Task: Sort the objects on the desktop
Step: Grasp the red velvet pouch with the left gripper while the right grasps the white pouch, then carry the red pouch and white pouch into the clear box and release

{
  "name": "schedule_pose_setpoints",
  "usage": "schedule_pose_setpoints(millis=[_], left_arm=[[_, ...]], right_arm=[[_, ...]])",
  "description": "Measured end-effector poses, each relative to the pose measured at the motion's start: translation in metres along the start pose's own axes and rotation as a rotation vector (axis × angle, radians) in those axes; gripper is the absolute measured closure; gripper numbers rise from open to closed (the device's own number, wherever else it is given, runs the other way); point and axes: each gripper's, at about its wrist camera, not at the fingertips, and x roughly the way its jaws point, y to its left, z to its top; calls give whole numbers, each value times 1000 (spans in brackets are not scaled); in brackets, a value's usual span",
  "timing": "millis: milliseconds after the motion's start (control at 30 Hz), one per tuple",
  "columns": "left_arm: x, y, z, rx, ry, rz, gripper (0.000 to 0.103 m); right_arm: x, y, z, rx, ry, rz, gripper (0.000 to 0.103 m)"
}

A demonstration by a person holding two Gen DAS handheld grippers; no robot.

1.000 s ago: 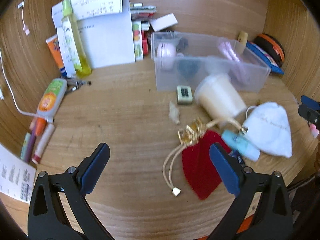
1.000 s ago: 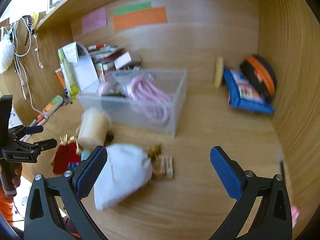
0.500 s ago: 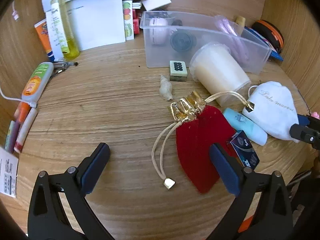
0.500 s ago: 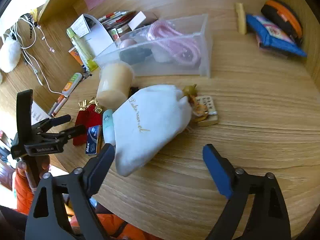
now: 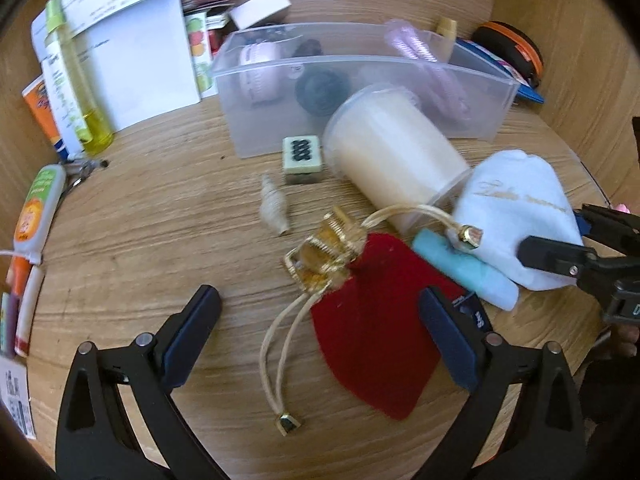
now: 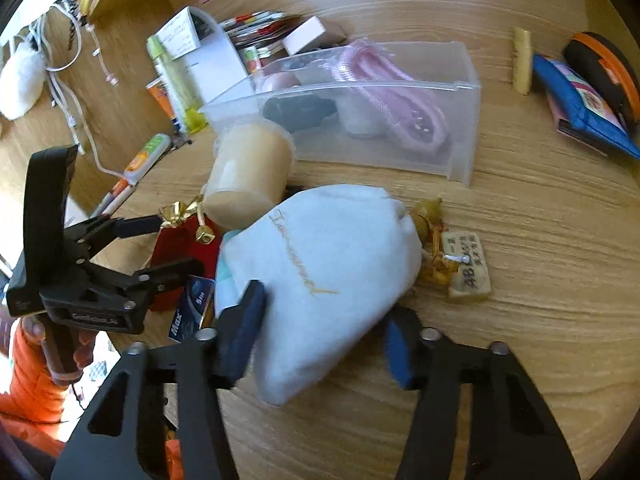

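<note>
A white drawstring pouch lies on the wooden desk between the pads of my right gripper, whose jaws are closing. The left pad rests against the pouch's side, and the right pad sits just off its edge. In the left wrist view the same white pouch shows at the right, with my right gripper over it. My left gripper hangs open above a red velvet pouch with gold trim and cream cords. A clear plastic bin behind holds a pink cord and round items.
A cream cup lies on its side against the bin. A light-blue tube and a small dark-blue packet are wedged between the pouches. A shell, a tile, a tagged charm, and bottles and pens at the left crowd the desk.
Both grippers have sunk closer to the desk. The right jaws have narrowed from wide open to around the white pouch. The left gripper has come in over the red pouch.
</note>
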Motion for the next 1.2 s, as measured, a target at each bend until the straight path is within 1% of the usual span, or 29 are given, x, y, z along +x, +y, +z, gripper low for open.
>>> schedule_pose_setpoints(millis=[33, 67, 100, 133, 167, 200, 267, 333, 367, 467, 533, 700, 800, 900, 1067, 1200], left_arm=[[0, -2, 1, 8, -7, -7, 12], [-1, -3, 1, 13, -13, -11, 15], [-2, -5, 2, 21, -20, -18, 23], [-3, -6, 2, 25, -26, -22, 34], [-4, -7, 3, 29, -32, -26, 40], [-5, -7, 3, 29, -41, -22, 52], [-4, -6, 4, 24, -47, -17, 59], [-5, -2, 3, 4, -59, -7, 73], [-5, 1, 3, -10, -63, -3, 77], [-7, 7, 1, -44, -70, -2, 87], [-8, 11, -2, -65, -78, 19, 87], [-13, 24, -5, -143, -98, -26, 87], [-16, 31, -4, -178, -111, -21, 87], [-20, 34, -3, -188, -125, -15, 87], [-37, 37, 3, -199, -163, -6, 87], [-51, 40, 12, -212, -202, -10, 87]], right_arm=[[0, -1, 1, 1, -7, 0, 59], [0, -1, 1, 0, -14, 2, 61], [-1, -2, 1, 1, -22, 2, 63], [-1, -2, 2, 0, -25, 1, 65], [-2, -3, 2, 2, -31, 3, 67], [-3, -4, 3, 7, -35, 8, 69], [-5, -6, 4, 19, -39, 18, 73], [-8, -8, 5, 40, -46, 24, 78], [-10, -9, 6, 46, -53, 28, 79], [-17, -12, 8, 63, -73, 30, 80], [-21, -15, 9, 72, -88, 31, 80], [-35, -21, 13, 89, -126, 44, 80], [-45, -24, 18, 103, -156, 60, 80], [-54, -26, 24, 114, -178, 82, 80], [-65, -31, 32, 119, -215, 63, 80], [-72, -42, 40, 155, -230, 84, 80]])
